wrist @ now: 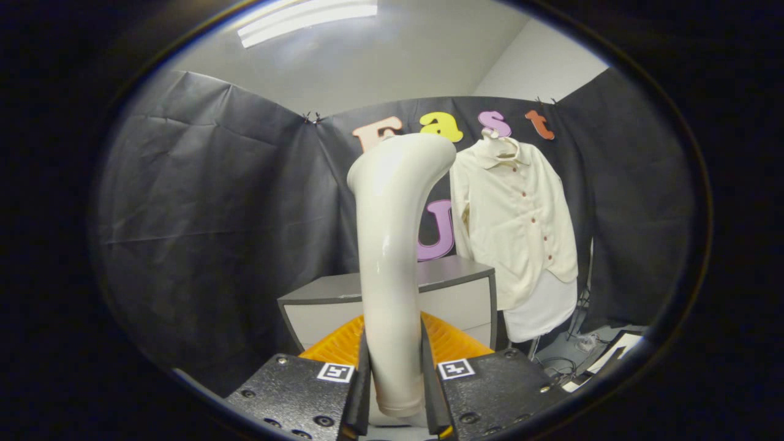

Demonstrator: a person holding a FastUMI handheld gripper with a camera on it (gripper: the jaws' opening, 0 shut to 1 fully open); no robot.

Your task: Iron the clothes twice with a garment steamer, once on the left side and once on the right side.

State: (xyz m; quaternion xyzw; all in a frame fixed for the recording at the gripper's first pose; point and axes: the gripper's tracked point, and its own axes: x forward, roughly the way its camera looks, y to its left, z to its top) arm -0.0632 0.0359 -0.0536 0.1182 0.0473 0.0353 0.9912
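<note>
Cream plastic fills the gap between the fingers: the gripper [395, 373] pinches the steamer [392, 245] by its handle, both fingers pressed against it, the head curving up ahead. Beyond it stands a grey cabinet [456, 294]. Past the cabinet's right corner a cream shirt [514, 214] hangs against the black cloth wall [214, 214].

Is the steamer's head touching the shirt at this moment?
No. The steamer, clamped between the gripper's fingers, stands well short of the shirt, which hangs beyond it against the booth wall.
</note>
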